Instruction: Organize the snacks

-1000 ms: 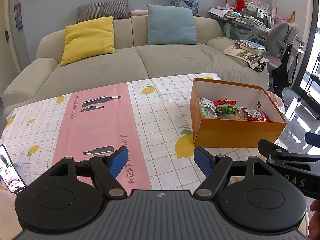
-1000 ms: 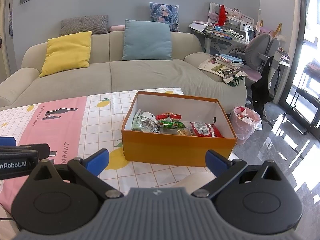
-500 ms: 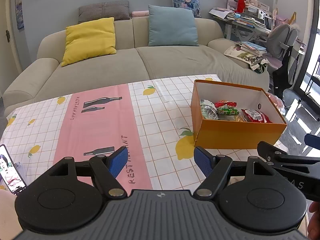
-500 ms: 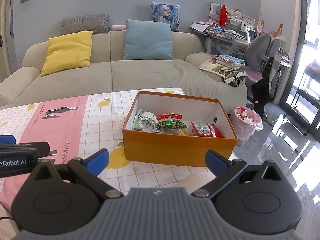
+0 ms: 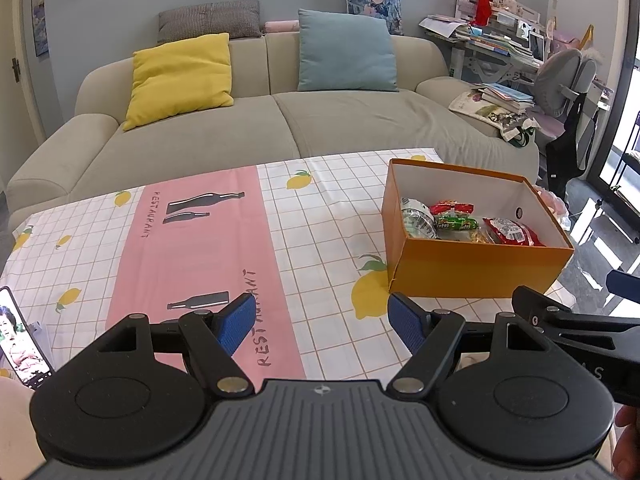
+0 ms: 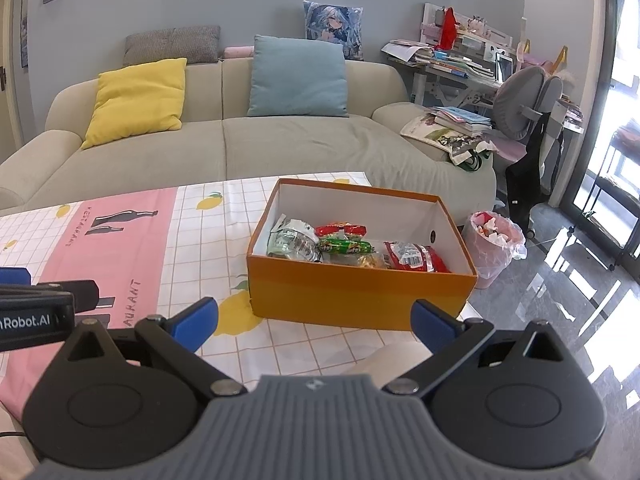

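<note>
An orange box (image 5: 472, 270) (image 6: 352, 300) stands at the table's right end. Inside lie several snack packets: a silver-green one (image 5: 418, 222) (image 6: 294, 242), a green one (image 5: 456, 224) (image 6: 346, 246) and a red one (image 5: 512, 232) (image 6: 412, 258). My left gripper (image 5: 322, 322) is open and empty, above the near table edge, left of the box. My right gripper (image 6: 314, 322) is open and empty, just in front of the box. Each gripper shows at the other view's edge.
The table carries a checked lemon cloth with a pink stripe (image 5: 192, 248). A phone (image 5: 22, 340) lies at the near left corner. A sofa (image 5: 280, 128) stands behind the table. A pink bin (image 6: 494, 246), a chair and a cluttered desk are to the right.
Both views have shifted slightly, as if the grippers drew back and rose a little. The box and snacks have not moved; both grippers stay open.
</note>
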A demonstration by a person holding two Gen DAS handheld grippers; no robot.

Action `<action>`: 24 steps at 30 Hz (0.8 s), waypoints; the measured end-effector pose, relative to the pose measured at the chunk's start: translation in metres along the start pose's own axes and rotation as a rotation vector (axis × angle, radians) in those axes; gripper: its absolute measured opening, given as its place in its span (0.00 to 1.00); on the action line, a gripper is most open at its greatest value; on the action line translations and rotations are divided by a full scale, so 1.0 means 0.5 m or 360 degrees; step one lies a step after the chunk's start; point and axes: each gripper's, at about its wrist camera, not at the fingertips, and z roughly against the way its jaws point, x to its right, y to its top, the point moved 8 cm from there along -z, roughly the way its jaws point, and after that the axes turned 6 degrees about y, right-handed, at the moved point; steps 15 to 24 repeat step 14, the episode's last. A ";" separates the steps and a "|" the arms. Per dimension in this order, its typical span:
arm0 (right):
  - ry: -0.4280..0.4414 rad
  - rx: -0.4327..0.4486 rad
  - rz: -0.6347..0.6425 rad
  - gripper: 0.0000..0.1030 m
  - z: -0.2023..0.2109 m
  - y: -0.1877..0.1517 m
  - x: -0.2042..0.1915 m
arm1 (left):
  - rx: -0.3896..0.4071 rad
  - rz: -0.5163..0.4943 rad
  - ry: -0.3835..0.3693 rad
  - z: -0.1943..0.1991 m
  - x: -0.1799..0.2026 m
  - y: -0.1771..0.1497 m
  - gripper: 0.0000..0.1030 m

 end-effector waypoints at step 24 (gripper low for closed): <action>0.0013 -0.0020 0.0007 0.97 -0.006 -0.004 0.005 | 0.0008 0.0026 -0.0002 0.007 0.004 0.002 0.85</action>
